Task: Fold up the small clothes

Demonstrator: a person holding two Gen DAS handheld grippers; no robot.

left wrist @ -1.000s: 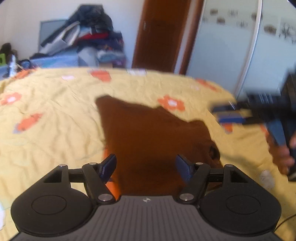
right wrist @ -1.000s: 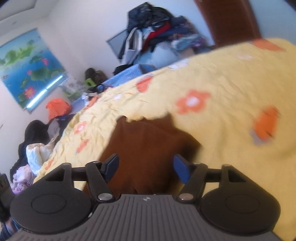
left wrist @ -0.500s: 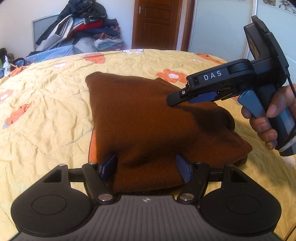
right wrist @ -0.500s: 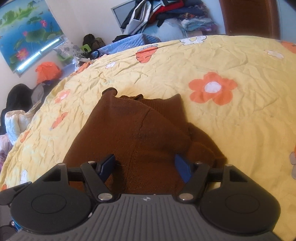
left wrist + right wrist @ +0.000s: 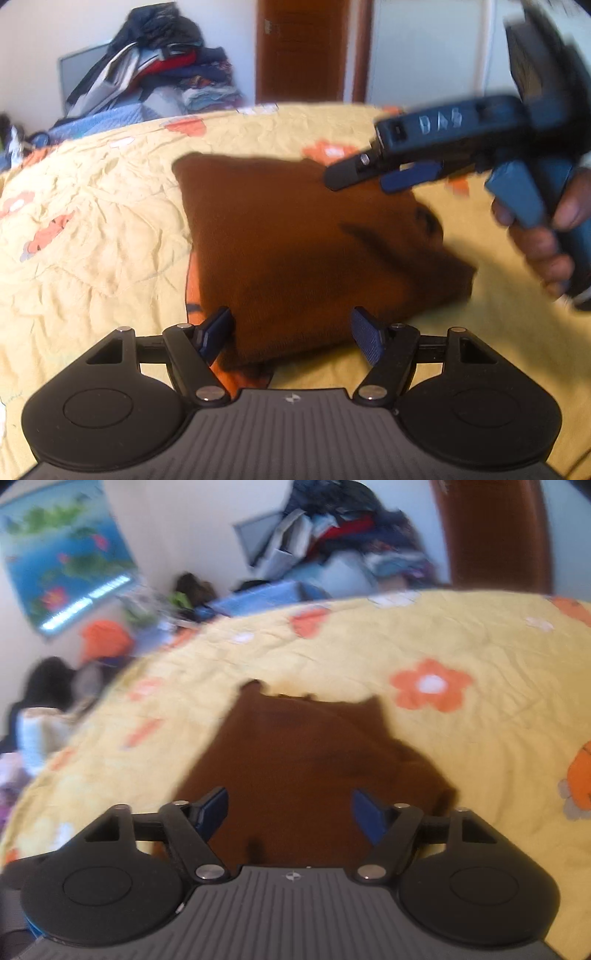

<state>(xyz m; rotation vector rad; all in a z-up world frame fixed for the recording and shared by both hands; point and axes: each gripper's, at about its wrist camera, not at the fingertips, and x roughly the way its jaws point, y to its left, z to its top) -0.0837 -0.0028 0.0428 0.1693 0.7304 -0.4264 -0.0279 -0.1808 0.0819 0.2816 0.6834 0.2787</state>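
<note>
while brown sweater [image 5: 295, 240] lies just ahead on bed [image 5: 110, 221], nearer left hand-held gripper [image 5: 291, 332] spread, right hand-held gripper [image 5: 290, 810] opening, both empty.

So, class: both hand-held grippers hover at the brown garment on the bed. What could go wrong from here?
1. The brown garment lies bunched and uneven at its right side, so a fold might come out crooked.
2. The left hand-held gripper, open at the near edge, may pinch the yellow quilt too.
3. The right hand-held gripper is opening above the cloth, gripping nothing.
</note>
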